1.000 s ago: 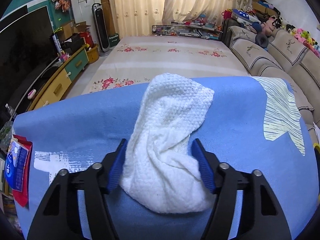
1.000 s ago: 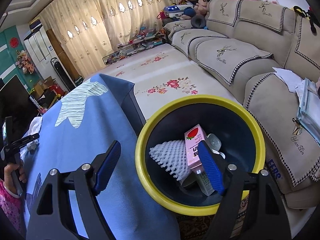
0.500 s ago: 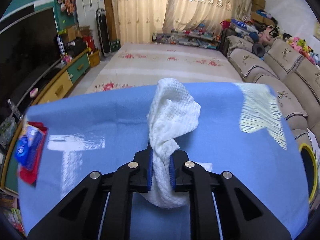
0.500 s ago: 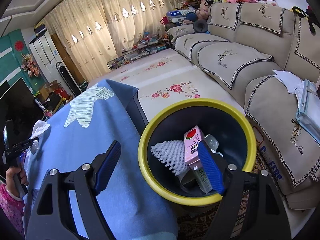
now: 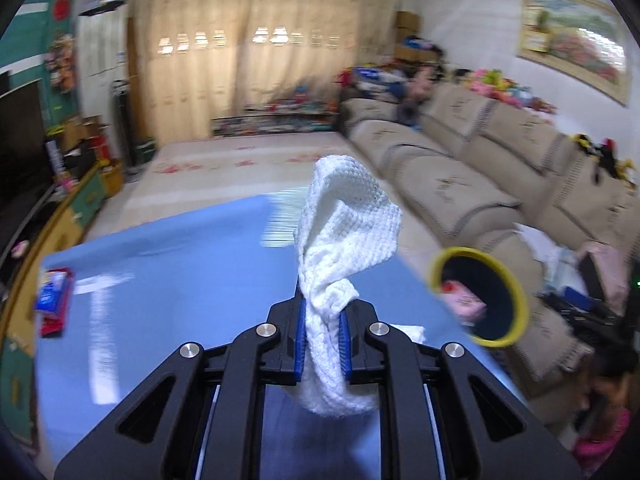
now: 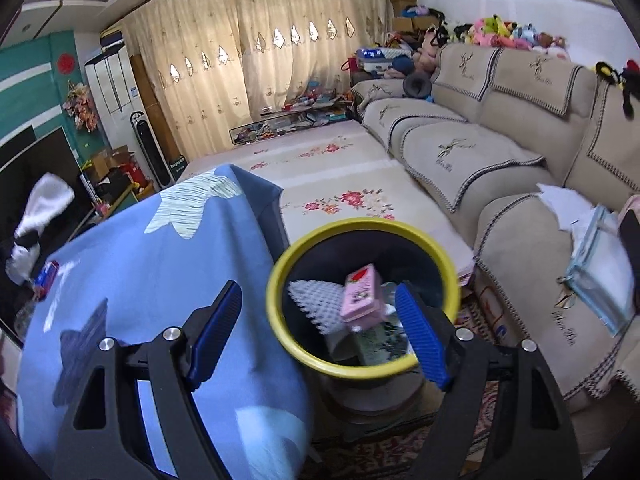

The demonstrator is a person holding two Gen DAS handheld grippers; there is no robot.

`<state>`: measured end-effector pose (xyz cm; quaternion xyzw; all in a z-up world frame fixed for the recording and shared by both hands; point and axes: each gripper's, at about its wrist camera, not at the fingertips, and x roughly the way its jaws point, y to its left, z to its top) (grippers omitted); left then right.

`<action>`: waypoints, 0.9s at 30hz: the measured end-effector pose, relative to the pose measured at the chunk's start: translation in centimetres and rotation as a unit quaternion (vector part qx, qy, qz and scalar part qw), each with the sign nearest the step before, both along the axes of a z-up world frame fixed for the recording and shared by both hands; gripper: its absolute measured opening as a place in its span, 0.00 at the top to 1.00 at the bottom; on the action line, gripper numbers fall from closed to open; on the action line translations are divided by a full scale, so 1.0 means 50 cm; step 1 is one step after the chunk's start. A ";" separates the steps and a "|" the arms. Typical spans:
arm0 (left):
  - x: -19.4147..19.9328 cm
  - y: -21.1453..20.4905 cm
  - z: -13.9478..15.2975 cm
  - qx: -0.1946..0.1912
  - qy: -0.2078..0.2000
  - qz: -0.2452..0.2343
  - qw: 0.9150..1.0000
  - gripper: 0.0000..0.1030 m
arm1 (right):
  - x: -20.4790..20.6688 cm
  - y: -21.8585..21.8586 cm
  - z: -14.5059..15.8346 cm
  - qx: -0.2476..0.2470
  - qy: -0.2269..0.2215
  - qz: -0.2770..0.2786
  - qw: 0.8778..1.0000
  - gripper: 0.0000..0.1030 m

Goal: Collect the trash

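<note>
My left claw [image 5: 322, 338] has just clamped shut on the white cloth [image 5: 344, 248] and lifted it off the blue tabletop [image 5: 180, 264]. The bin [image 5: 478, 298] sits at three o'clock. My right claw [image 6: 320, 332] hangs wide open, empty, over it.

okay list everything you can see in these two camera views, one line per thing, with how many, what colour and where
white cloth: one, white, clamped in the left gripper above the table
table cover: one, blue with pale patches, over the table
trash bin: one, black with yellow rim, on the floor beside the table
pink carton: one, pink, inside the bin
foam net: one, white, inside the bin
red and blue packet: one, at the table's left edge
sofa: one, beige, along the right wall
curtains: cream, far wall
left gripper: black with blue jaws, shut on the cloth
right gripper: black with blue jaws, open, empty
</note>
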<state>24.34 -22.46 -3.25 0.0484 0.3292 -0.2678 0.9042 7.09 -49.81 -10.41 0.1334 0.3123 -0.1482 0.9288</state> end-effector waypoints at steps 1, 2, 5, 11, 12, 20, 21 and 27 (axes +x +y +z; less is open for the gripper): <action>-0.018 -0.028 0.003 -0.005 0.007 -0.019 1.000 0.87 | -0.016 -0.006 0.000 -0.005 -0.001 -0.006 1.000 0.27; -0.030 -0.048 0.002 -0.007 0.013 -0.033 0.999 0.87 | -0.033 -0.016 0.000 -0.009 -0.003 -0.012 1.000 0.27; -0.057 -0.145 -0.009 -0.009 0.040 -0.084 0.996 0.87 | -0.078 -0.047 0.000 -0.013 -0.006 -0.034 0.999 0.27; -0.052 -0.351 -0.070 0.019 0.093 -0.150 0.984 0.87 | -0.150 -0.110 -0.004 -0.007 -0.020 -0.074 0.997 0.24; -0.045 -0.389 -0.086 0.026 0.105 -0.159 0.981 0.87 | -0.161 -0.122 -0.005 -0.005 -0.025 -0.082 0.996 0.24; 0.027 -0.599 -0.217 0.060 0.171 -0.180 0.967 0.87 | -0.181 -0.196 -0.020 0.021 -0.035 -0.109 0.993 0.23; 0.043 -0.611 -0.237 0.061 0.180 -0.179 0.965 0.86 | -0.176 -0.201 -0.022 0.023 -0.032 -0.108 0.993 0.23; 0.102 -0.653 -0.313 0.072 0.226 -0.163 0.958 0.45 | -0.116 -0.237 -0.019 0.032 -0.024 -0.100 0.994 0.23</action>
